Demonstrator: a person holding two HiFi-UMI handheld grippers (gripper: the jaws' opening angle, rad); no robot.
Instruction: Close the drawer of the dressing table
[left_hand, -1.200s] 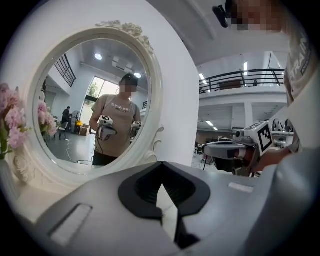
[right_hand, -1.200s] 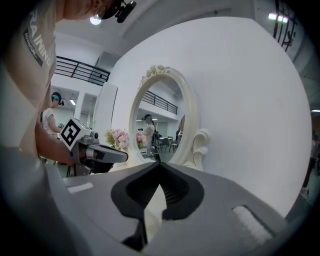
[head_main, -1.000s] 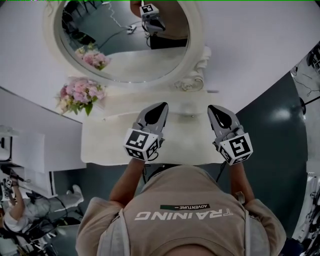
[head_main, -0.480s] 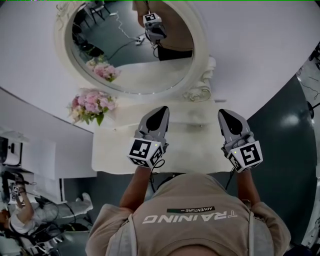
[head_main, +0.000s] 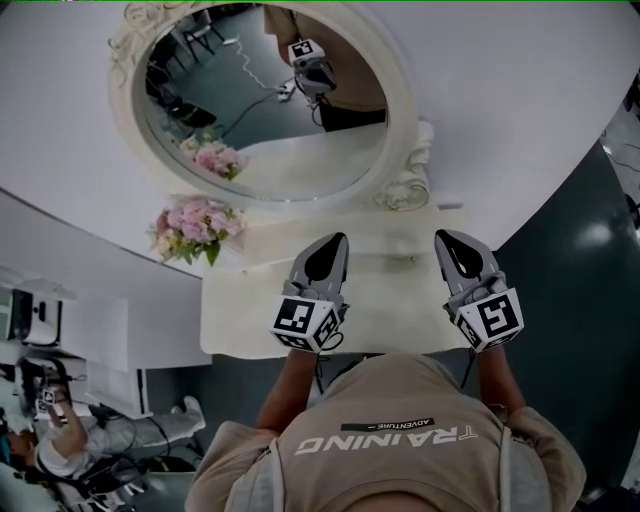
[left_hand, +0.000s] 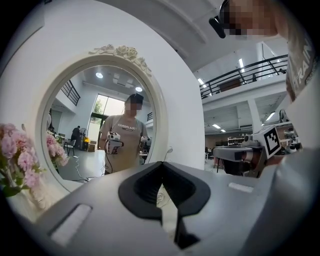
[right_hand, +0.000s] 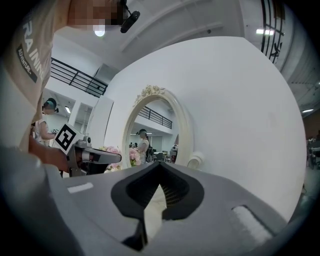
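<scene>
The white dressing table (head_main: 240, 320) stands against the wall under an oval mirror (head_main: 262, 110). Its drawer is hidden in every view, below the top's front edge and the person's body. My left gripper (head_main: 334, 242) hovers over the middle of the table top, jaws shut and empty. My right gripper (head_main: 446, 238) hangs over the top's right end, also shut with nothing held. In the left gripper view my left gripper (left_hand: 161, 168) points at the mirror (left_hand: 100, 125). In the right gripper view my right gripper (right_hand: 159, 168) faces the wall beside the mirror (right_hand: 150, 135).
A bunch of pink flowers (head_main: 192, 228) stands on the table's back left corner. Carved scrollwork (head_main: 410, 185) juts out at the mirror's lower right. Dark floor (head_main: 570, 300) lies to the right of the table, and a person (head_main: 60, 440) is at the far lower left.
The head view has shifted, so table and mirror sit further right in the picture. Both grippers stay shut above the table top, with the left one a little lower in the picture.
</scene>
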